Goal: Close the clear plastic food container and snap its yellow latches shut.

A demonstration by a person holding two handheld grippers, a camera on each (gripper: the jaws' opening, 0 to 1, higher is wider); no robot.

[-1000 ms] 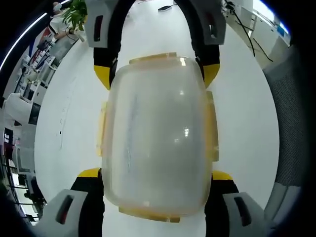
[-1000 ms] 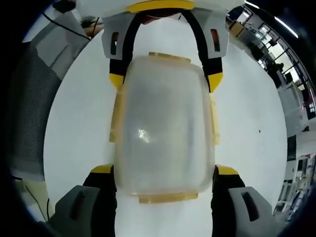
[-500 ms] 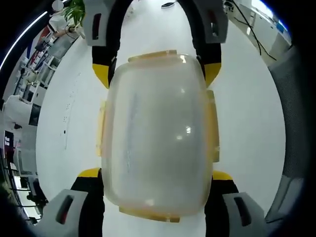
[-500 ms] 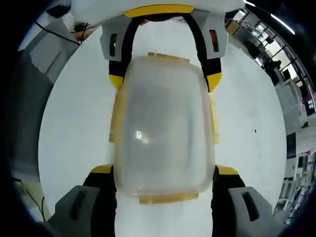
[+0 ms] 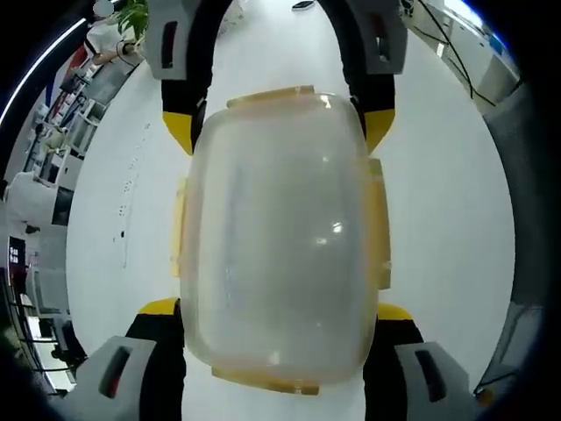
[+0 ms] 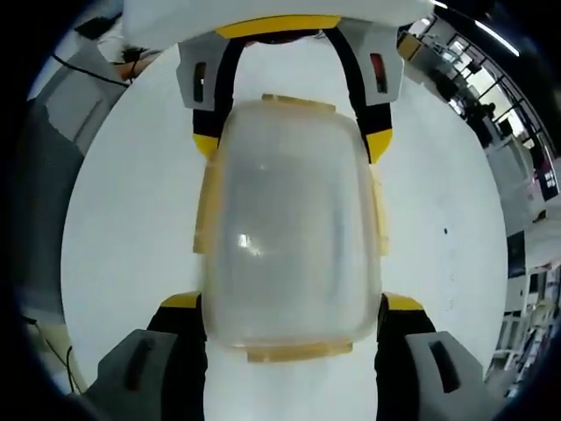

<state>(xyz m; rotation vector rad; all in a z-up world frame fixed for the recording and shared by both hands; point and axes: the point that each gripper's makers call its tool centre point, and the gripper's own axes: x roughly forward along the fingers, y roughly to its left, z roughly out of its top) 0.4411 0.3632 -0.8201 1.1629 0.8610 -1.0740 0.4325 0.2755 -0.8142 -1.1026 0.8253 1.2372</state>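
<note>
While the container point(image 5: 279, 237) sits between my two grippers over the white bench point(image 5: 438, 210), I judge the lid part of the job done: in both views the clear domed lid lies square on the tub, with no gap I can make out along its rim. What I cannot settle is the latches. Yellow tabs point(image 5: 376, 224) run along the long sides and at both ends, and they look to lie close against the body, but the fisheye blur keeps me from saying whether any has clicked home, so I count the snapping as still to be checked or finished. In the left gripper view my left gripper point(image 5: 279, 320) has its jaws spread wide, one yellow-tipped jaw on each long side of the near end, touching or just beside the walls; the right gripper point(image 5: 279, 132) comes in from the top and does the same at the far end. The right gripper view mirrors this: the right gripper point(image 6: 291, 316) straddles the near end of the container point(image 6: 289, 228), and the left gripper point(image 6: 289, 145) brackets the far end, its tips just beside a side tab point(image 6: 209, 215). Each pair of jaws looks clamped across the box, though how hard they press I cannot tell. Beyond the bench point(image 6: 131, 219) lies an office room with desks and a potted plant point(image 5: 133, 19).
</note>
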